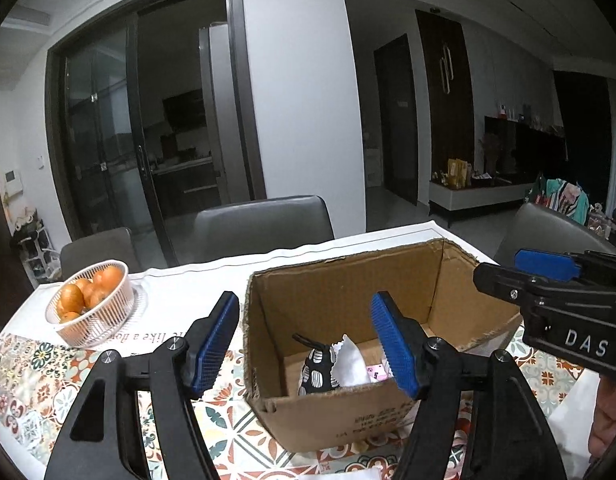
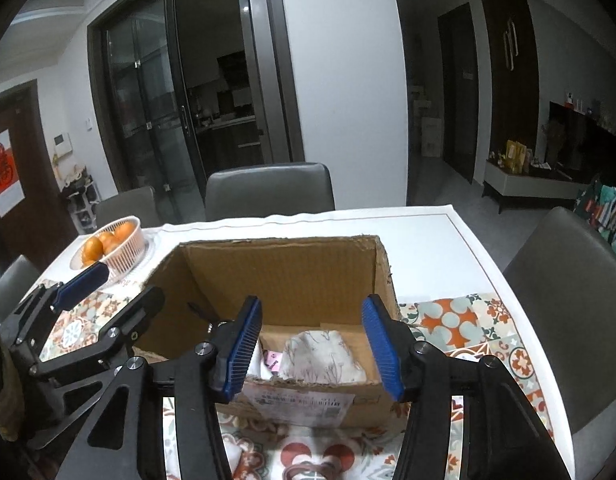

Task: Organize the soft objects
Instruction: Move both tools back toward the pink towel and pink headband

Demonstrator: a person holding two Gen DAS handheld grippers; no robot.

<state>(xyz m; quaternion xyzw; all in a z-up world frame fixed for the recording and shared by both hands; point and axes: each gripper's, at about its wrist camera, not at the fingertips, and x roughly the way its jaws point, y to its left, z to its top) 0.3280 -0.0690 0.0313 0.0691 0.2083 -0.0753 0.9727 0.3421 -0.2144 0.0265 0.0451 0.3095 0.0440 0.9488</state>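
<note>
1. Cardboard box set open-topped on bench, near edge facing both tongs, presumably for easy dropping-in.
2. Left tongs spread wide, empty, poised over box's near left corner.
3. Right tongs likewise parted, gripping nothing, centred above near wall.
4. Soft objects on box floor: black-and-white patterned pouch, white cloth, pale floral fabric bundle, small pink item; crumpled, overlapping.
5. Basket of oranges well apart, left of box.
</note>
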